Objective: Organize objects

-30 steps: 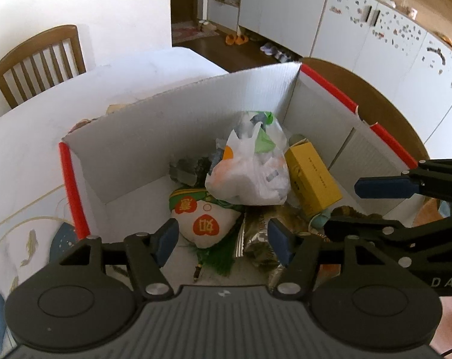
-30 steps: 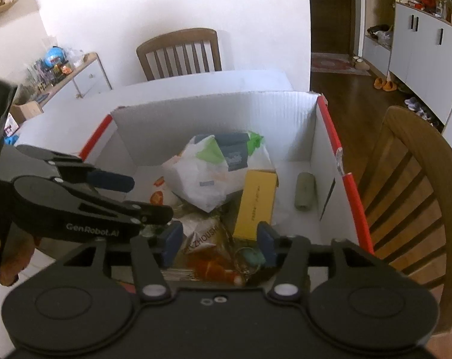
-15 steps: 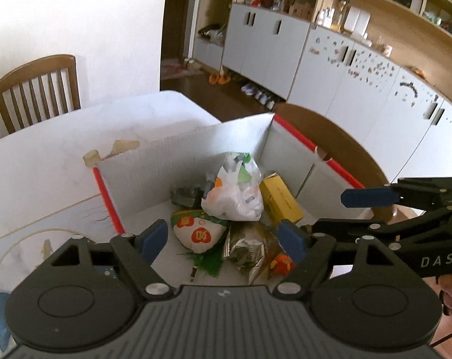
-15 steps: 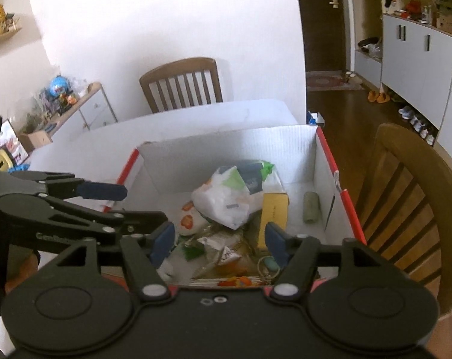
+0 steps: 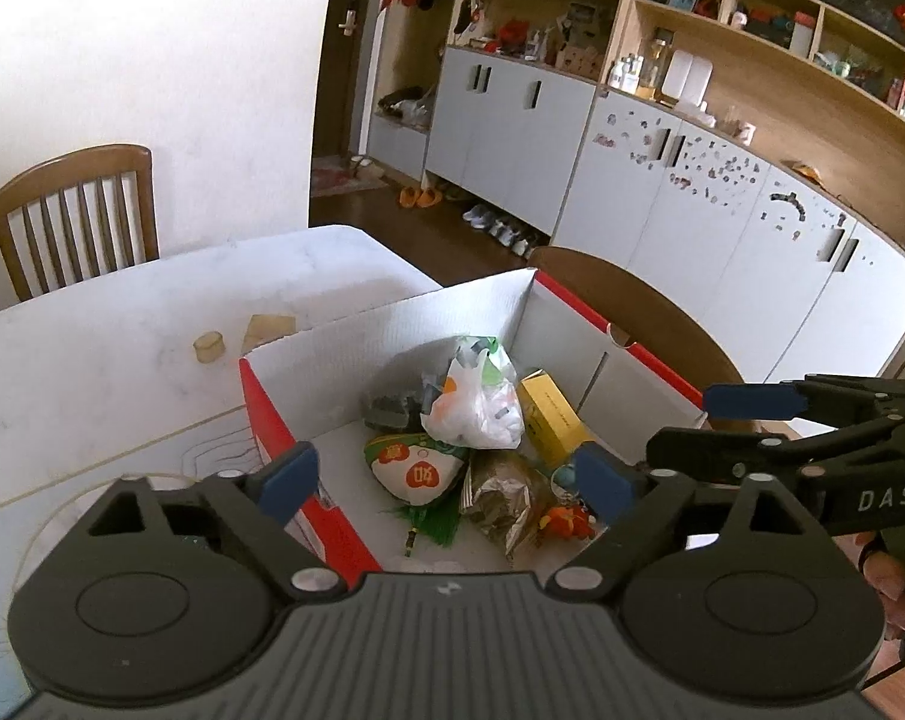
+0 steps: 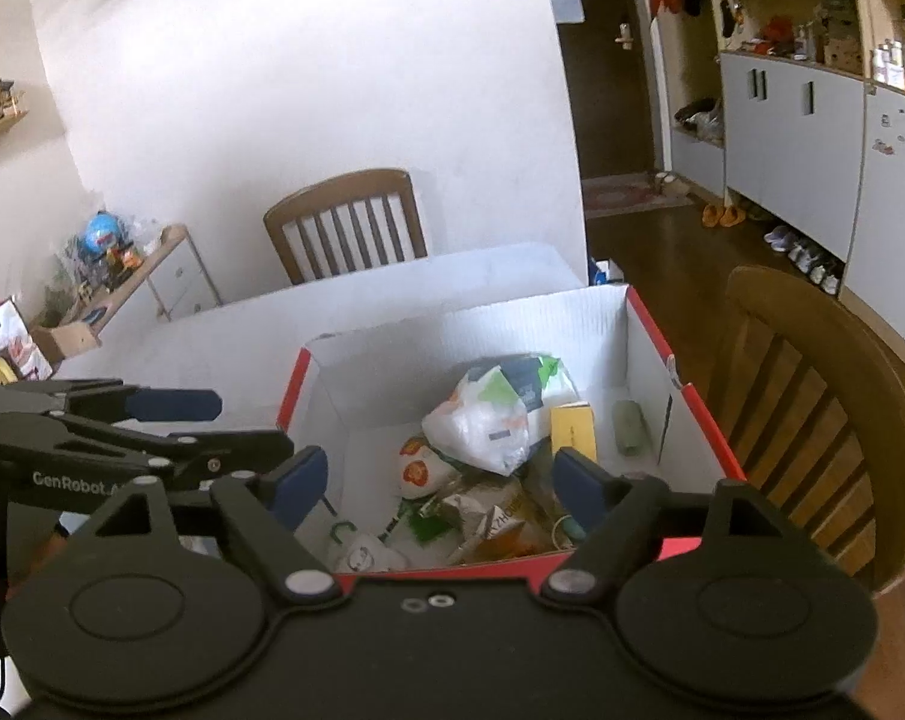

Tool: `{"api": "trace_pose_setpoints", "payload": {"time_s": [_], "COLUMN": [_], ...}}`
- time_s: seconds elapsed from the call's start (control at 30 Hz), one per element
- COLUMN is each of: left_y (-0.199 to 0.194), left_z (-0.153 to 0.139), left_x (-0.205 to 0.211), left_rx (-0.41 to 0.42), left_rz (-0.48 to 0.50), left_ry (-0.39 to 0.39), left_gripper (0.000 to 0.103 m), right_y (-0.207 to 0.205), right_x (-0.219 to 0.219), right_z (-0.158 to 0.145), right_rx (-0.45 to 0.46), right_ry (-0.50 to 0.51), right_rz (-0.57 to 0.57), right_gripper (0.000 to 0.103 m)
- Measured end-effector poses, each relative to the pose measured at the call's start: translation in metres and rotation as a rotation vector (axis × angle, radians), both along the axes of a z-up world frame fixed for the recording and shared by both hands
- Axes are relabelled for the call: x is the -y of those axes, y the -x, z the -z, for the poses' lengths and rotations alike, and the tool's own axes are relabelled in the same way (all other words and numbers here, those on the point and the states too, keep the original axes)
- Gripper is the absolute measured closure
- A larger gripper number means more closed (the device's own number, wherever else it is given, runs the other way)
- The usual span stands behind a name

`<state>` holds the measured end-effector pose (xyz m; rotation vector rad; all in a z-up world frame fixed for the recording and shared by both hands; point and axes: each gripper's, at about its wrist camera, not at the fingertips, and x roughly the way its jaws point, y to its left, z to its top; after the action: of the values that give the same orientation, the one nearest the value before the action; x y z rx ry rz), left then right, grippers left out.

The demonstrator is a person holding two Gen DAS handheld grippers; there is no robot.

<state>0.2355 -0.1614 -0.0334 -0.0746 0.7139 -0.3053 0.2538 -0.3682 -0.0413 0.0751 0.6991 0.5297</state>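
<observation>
Right wrist alone: green roll (image 6: 630, 427) in box (image 6: 470, 324); both hand-held grippers (image 5: 446, 483) (image 6: 437, 480) apart, empty.

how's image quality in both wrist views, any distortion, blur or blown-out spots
Left wrist view: strong fisheye bending of the cabinets, wall nearly blown out, box contents sharp. Right wrist view: softer and hazier, wall washed out, dark vignette in the corners.

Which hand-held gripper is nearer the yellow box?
Right. The right hand-held gripper hangs over the carton's near rim with the yellow box just past its right finger. The left hand-held gripper sits at the carton's opposite corner.
</observation>
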Motion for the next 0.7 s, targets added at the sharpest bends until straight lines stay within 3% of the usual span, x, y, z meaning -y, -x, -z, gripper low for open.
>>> {"api": "trace_pose_setpoints", "payload": {"time_s": [0.33,0.7], "left_y": [0.024,0.059], "left_z": [-0.008,-0.024], "left_x": [-0.009,-0.013], "left_rx": [0.056,0.131], "left_rz": [0.017,0.111], "left_ry": [-0.023,-0.014], "left_gripper": [0.000,0.000], "right_y": [0.030,0.063], "right_x": [-0.003,-0.009], "right_z": [-0.007,-0.014], "right_rx": [0.052,0.108], "right_ry": [-0.045,-0.093], "right_rz": [0.062,0.104], "right_gripper": [0.004,0.001]}}
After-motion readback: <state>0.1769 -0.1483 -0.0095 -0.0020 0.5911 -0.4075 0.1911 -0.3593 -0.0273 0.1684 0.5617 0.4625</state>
